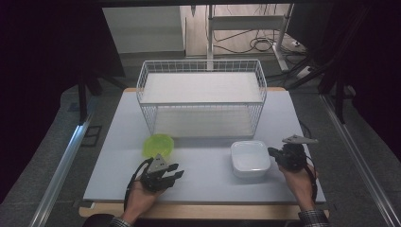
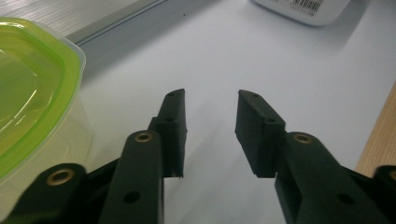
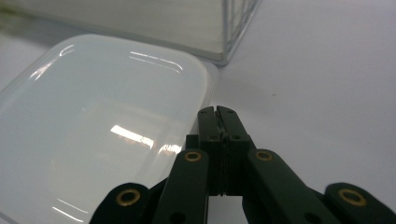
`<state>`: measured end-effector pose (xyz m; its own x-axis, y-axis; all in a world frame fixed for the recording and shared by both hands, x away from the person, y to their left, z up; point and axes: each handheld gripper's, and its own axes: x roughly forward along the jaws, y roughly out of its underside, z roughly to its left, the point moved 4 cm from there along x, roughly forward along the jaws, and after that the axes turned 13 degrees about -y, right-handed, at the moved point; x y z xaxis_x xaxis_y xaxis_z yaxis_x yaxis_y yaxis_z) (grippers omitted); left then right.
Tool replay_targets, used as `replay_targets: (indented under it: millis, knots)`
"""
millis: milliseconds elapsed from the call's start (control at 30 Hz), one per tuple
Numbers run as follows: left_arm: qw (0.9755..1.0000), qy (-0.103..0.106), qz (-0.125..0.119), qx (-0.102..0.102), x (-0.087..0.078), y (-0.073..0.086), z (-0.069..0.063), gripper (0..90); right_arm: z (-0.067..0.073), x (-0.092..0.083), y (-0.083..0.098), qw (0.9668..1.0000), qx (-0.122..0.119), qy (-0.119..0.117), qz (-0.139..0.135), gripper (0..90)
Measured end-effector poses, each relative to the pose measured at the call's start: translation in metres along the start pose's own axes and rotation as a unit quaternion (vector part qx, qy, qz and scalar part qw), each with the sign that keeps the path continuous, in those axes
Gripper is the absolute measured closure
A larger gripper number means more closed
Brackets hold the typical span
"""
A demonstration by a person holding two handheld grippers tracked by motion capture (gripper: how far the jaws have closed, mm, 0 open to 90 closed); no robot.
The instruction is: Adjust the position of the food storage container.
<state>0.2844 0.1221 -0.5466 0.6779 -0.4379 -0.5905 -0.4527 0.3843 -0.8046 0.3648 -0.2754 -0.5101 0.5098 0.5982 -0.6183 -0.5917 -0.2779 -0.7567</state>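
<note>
A round clear container with a green lid (image 1: 158, 145) stands on the table left of centre; in the left gripper view this green-lidded container (image 2: 28, 88) is close by on the left. My left gripper (image 1: 177, 174) is just in front of it and to its right, open (image 2: 210, 116), with bare table between the jaws. A white rectangular lidded container (image 1: 250, 158) sits right of centre. My right gripper (image 1: 272, 152) is at that container's right edge, shut (image 3: 217, 112) with nothing in it, its tips beside the white lid (image 3: 93, 126).
A white wire basket (image 1: 203, 94) with two shelves stands at the back middle of the pale table (image 1: 213, 189); its corner (image 3: 233, 28) lies just beyond the white container. The wooden front edge (image 2: 378, 135) runs close to my left gripper.
</note>
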Motion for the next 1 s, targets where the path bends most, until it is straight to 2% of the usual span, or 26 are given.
replay_targets:
  millis: [333, 433, 500, 700, 767, 933, 1000]
  knots:
    - [1.0, 0.005, 0.004, 0.002, -0.001, 0.0, 0.0, 78.0, 0.032, 0.019, -0.001, 0.9991, -0.024, -0.024, 0.026, 89.3]
    - [1.0, 0.005, 0.004, 0.003, -0.001, 0.0, 0.0, 79.3, 0.048, 0.027, -0.002, 0.9982, -0.033, -0.037, 0.033, 89.3]
    - [1.0, 0.002, 0.003, 0.003, -0.001, 0.0, 0.0, 79.3, 0.052, 0.03, -0.002, 0.9979, -0.037, -0.041, 0.034, 89.3]
    - [1.0, 0.002, 0.002, 0.004, -0.001, 0.0, 0.0, 80.4, 0.078, 0.043, 0.001, 0.9944, -0.054, -0.071, 0.056, 88.1]
    - [1.0, 0.002, 0.002, 0.006, -0.001, 0.0, -0.001, 80.4, 0.091, 0.049, 0.002, 0.992, -0.07, -0.081, 0.066, 87.1]
    - [1.0, -0.002, 0.003, 0.006, 0.003, -0.002, -0.001, 80.3, 0.101, 0.055, 0.002, 0.9902, -0.083, -0.087, 0.071, 87.1]
    - [1.0, -0.001, 0.002, 0.0, 0.006, -0.003, 0.001, 80.3, 0.108, 0.059, 0.002, 0.9894, -0.085, -0.095, 0.07, 87.4]
